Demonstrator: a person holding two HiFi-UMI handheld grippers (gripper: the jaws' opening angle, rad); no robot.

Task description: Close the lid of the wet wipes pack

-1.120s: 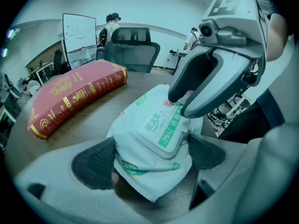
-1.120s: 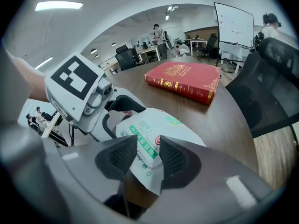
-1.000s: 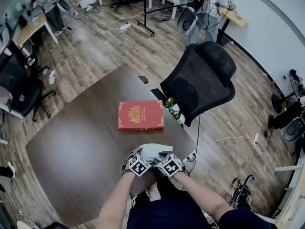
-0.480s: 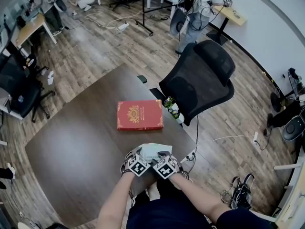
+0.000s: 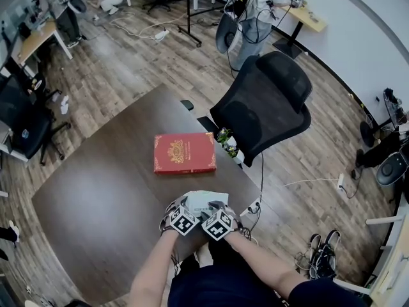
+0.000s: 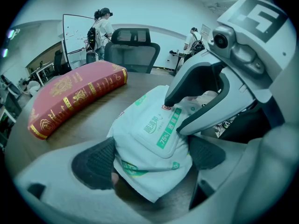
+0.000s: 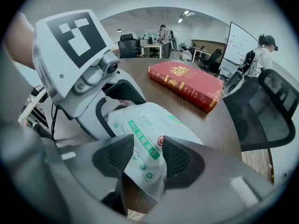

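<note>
The dark bench [image 5: 96,190] fills the head view, with a black chair [image 5: 268,104] at its far edge. A red book [image 5: 184,153] lies mid-bench. The pack [image 6: 154,129] lies by the bench's front edge, nearer the person than the book and apart from it, its lid looking flat. The left tongs [image 6: 149,157] are clamped across the pack's width, pads pressing both sides. The right tongs [image 7: 147,160] stand narrowly apart, having just eased open, with the pack's near end between the pads.
</note>
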